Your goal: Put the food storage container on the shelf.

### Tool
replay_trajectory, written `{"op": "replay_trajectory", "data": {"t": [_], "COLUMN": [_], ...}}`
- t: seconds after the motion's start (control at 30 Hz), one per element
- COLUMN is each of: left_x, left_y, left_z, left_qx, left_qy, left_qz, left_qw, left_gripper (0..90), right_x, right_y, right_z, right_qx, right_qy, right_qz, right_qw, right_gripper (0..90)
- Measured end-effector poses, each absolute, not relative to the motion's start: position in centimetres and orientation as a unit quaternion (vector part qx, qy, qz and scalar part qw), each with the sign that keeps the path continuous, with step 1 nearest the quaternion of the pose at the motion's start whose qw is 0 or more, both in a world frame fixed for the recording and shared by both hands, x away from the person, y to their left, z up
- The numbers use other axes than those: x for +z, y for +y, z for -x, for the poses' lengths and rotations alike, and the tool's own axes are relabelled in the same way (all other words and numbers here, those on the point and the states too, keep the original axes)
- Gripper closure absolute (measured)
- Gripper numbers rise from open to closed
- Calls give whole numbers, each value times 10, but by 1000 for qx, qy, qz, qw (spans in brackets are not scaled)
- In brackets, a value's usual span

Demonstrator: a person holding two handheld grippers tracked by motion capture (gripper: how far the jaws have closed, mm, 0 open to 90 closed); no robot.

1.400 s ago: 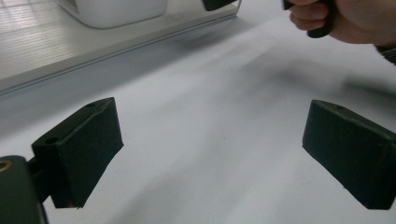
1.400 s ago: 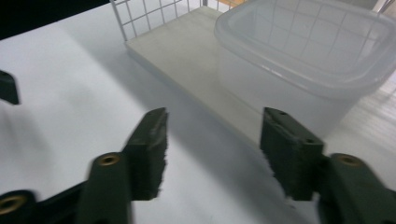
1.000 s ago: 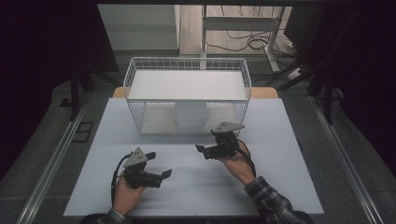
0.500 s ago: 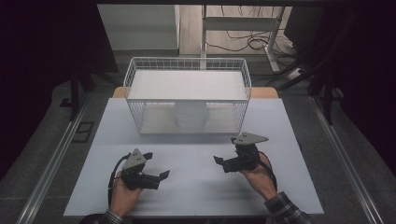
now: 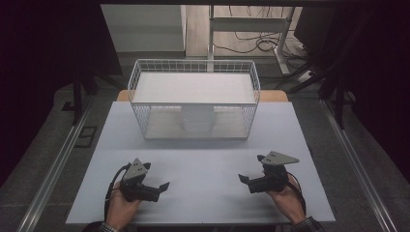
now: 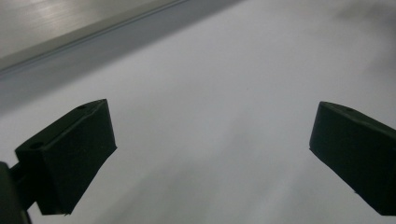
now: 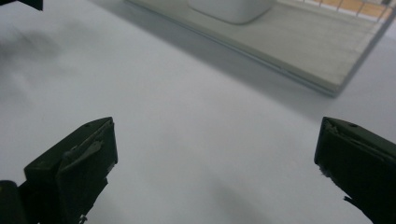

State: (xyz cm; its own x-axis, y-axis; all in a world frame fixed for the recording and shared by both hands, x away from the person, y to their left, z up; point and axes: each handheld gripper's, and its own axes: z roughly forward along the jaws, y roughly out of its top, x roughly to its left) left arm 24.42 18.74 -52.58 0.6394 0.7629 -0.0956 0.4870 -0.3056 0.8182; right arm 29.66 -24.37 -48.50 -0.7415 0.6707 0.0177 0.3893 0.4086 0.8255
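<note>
Resting near the front left corner of the tabletop (image 5: pixel 203 164), the left tongs (image 5: pixel 162 186) stand spread with nothing between the jaws. At the middle of the far edge stands a white wire basket (image 5: pixel 193 104) with a small white box (image 5: pixel 197 118) inside. Near the front right corner, well apart from the basket, the right tongs (image 5: pixel 241 179) have just been opening and gape wide, empty.

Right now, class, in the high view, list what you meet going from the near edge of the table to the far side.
Left gripper and right gripper → bare white table → white box inside wire basket
</note>
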Motion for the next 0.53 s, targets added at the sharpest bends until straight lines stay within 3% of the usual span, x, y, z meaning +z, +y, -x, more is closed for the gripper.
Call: {"op": "replay_trajectory", "data": {"t": [0.53], "left_x": [-537], "left_y": [195], "left_z": [-237], "left_qx": [145], "left_qy": [403], "left_qz": [-806], "left_qw": [408], "left_gripper": [0], "right_x": [-506], "right_y": [-258], "right_z": [-285], "right_qx": [386], "right_qy": [846], "right_qz": [-337], "right_qw": [148], "right_gripper": [0]}}
